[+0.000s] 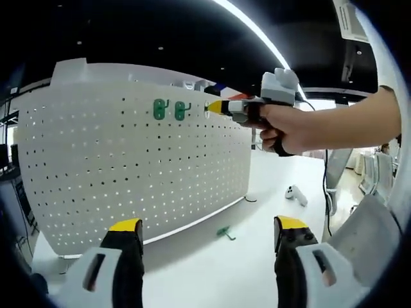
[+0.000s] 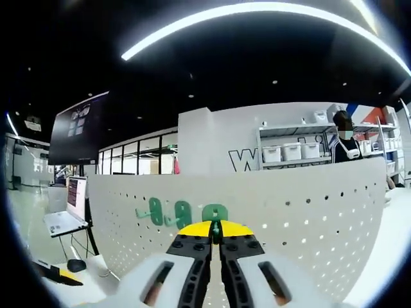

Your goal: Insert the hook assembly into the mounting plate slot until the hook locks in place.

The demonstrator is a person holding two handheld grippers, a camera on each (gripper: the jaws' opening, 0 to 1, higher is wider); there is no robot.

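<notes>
A large letter "W" [image 2: 239, 160] is readable on the grey back wall, at 12 o'clock above the right gripper [image 2: 216, 229], whose yellow-tipped jaws clamp a green plastic hook [image 2: 216, 226] against the white perforated pegboard plate [image 1: 128, 167]. Two green hooks [image 1: 171, 110] already hang there. The left gripper [image 1: 209, 232] is spread open over the white table [image 1: 257, 263], where another green hook [image 1: 225, 232] lies.

light: bright ceiling strip [image 2: 257, 16] far above jaws | pegboard [image 1: 128, 160] evenly lit, soft shadows | edges: strong fisheye bending | focus: sharp, near jaws soft
</notes>
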